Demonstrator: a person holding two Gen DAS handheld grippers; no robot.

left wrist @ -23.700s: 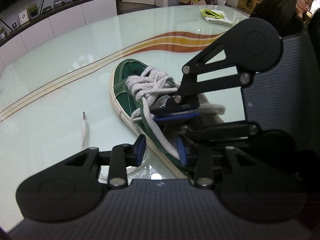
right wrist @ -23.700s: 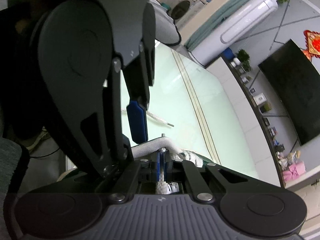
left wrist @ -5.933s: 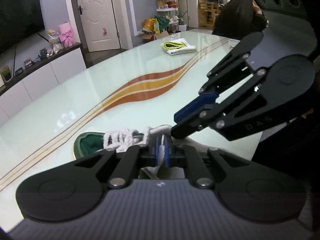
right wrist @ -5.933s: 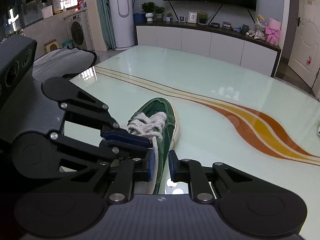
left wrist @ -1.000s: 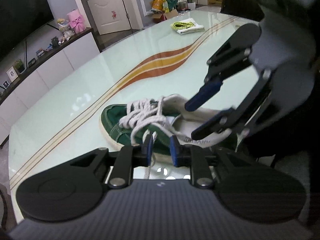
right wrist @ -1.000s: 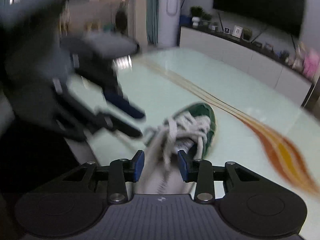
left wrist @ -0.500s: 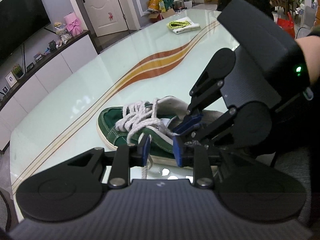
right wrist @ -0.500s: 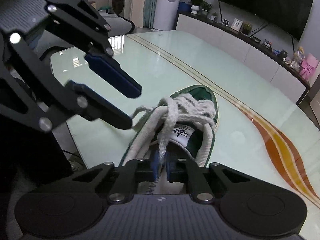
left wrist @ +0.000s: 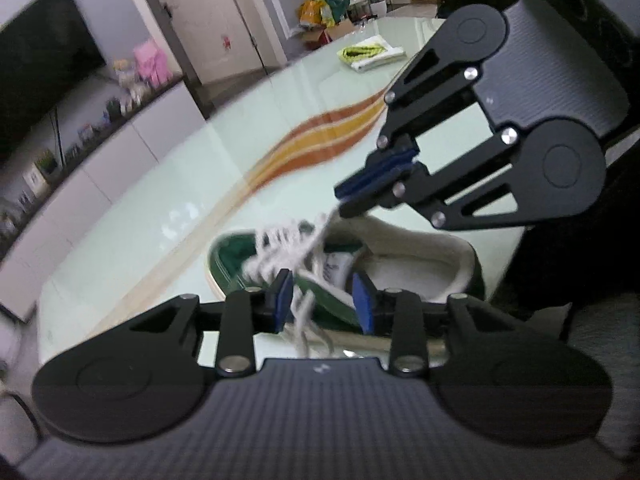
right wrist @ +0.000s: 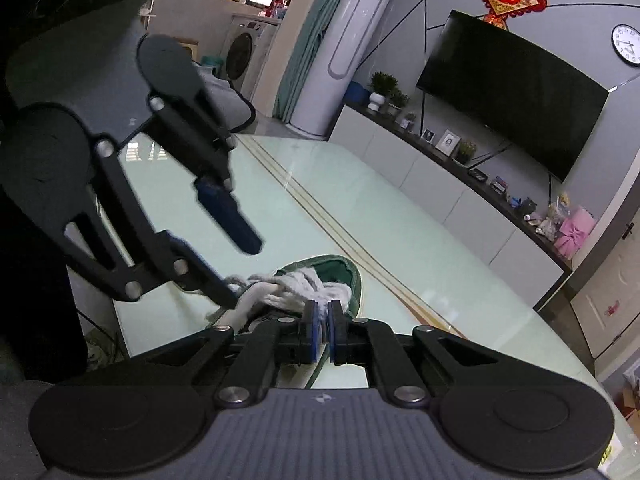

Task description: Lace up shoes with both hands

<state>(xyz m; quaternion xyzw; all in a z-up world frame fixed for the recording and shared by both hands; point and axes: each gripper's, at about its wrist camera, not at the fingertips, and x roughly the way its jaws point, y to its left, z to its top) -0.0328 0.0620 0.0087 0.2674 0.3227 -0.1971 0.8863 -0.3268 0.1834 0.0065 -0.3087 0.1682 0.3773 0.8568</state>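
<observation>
A green canvas shoe [left wrist: 234, 254] [right wrist: 342, 270] lies on the pale glass table [left wrist: 160, 200], toe pointing away, near the front edge. Its white laces [left wrist: 280, 242] [right wrist: 288, 284] are bunched over the tongue. My right gripper [left wrist: 344, 202] [right wrist: 323, 332] hovers just above the shoe's opening and is shut on a lace strand that runs taut down to the eyelets. My left gripper [left wrist: 322, 306] [right wrist: 240, 270] is open beside the shoe's near side. A blurred loose lace [left wrist: 304, 320] hangs between its blue pads without being pinched.
An orange and yellow wave stripe [left wrist: 320, 140] crosses the table. A folded yellow-green cloth [left wrist: 368, 50] lies at the far end. A low white cabinet [right wrist: 460, 196] under a TV runs along the wall. The table's near edge is right behind the shoe's heel.
The right gripper has risen from the tongue, drawing its lace strand taut. The left gripper's jaws have spread wider, and its view is blurred by motion.
</observation>
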